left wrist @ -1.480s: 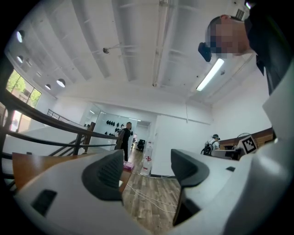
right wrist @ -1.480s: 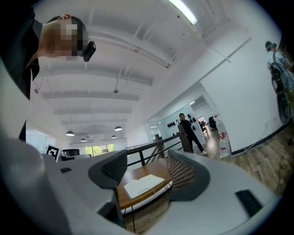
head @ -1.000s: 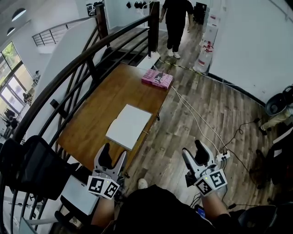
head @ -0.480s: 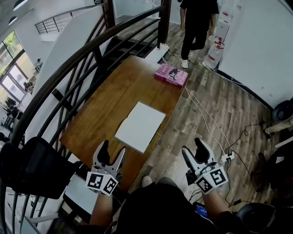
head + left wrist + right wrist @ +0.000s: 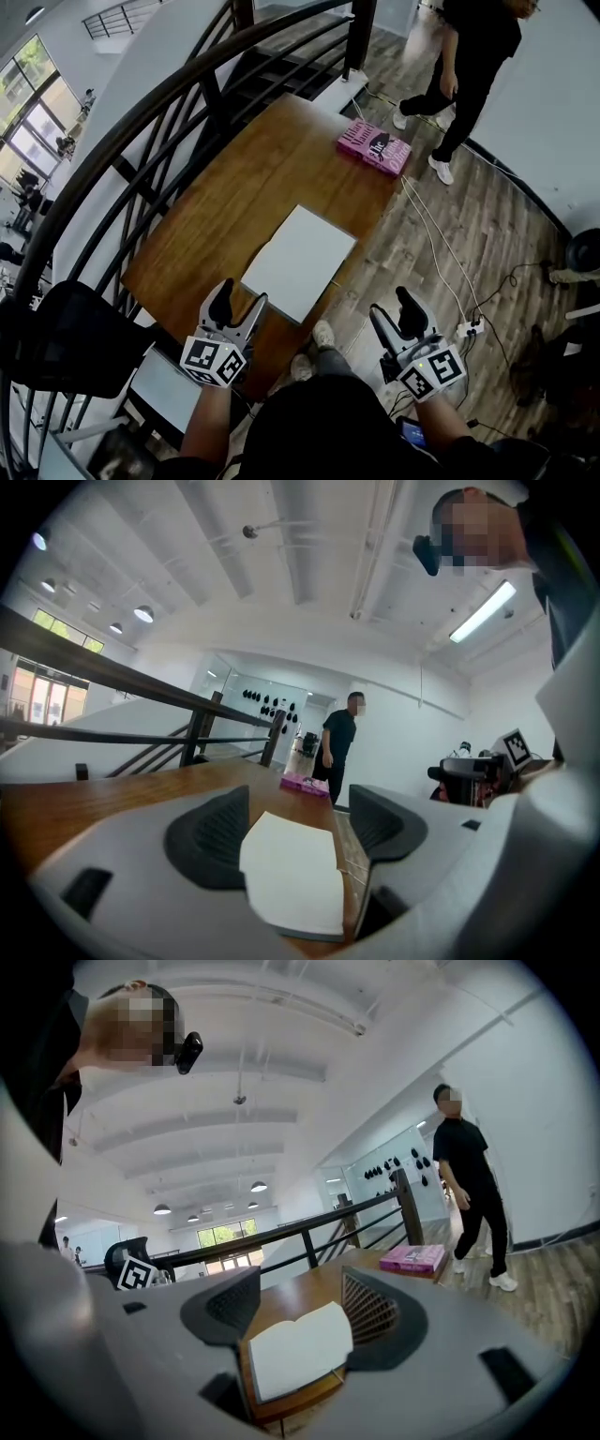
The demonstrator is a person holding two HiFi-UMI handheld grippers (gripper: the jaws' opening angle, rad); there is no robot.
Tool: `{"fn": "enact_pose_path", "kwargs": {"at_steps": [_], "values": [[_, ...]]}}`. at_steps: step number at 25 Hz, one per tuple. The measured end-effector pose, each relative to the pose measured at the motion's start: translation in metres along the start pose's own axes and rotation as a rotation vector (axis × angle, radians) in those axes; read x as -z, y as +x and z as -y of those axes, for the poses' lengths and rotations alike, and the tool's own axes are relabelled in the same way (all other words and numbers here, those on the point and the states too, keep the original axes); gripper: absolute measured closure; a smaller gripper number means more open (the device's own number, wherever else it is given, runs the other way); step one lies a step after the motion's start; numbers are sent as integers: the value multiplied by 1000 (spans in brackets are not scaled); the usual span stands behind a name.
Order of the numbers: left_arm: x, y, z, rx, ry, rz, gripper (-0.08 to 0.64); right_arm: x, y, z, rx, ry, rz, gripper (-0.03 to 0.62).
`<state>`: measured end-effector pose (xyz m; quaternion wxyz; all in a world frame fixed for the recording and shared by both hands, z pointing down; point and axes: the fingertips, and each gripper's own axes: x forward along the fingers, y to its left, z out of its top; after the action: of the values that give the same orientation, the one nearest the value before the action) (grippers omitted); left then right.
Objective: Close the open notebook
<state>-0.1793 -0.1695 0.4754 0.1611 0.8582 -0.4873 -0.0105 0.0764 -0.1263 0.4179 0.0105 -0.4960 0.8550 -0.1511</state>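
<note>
Notebook (image 5: 298, 262): lay open on the wooden table (image 5: 220, 211), mid-frame.
Left gripper (image 5: 240, 298): jaws wide and empty, just below the notebook's lower-left edge.
Right gripper (image 5: 392, 311): jaws wide and empty, lower right, well apart from it.

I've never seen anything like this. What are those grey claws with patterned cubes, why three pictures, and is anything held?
There is no robot: a person holds a two-jawed tool in each hand, the left gripper and the right gripper; the patterned cubes are part of them. The top-down picture comes from a camera on the person's head; the other two come from cameras riding on each gripper, looking out between its jaws. On the wooden table lie an open white notebook and, at the far end, a pink book; another person walks beyond. Both grippers' jaws stand apart and hold nothing; the notebook just lies ahead of them.
</note>
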Motion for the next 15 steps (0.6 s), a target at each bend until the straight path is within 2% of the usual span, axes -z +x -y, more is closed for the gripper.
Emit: {"fn": "enact_pose_path", "kwargs": {"at_steps": [7, 15], "values": [[29, 49, -31, -25, -17, -119, 233, 5, 30, 34, 5, 65, -59, 328], [71, 109, -61, -9, -23, -250, 233, 28, 56, 71, 6, 93, -141, 334]]}}
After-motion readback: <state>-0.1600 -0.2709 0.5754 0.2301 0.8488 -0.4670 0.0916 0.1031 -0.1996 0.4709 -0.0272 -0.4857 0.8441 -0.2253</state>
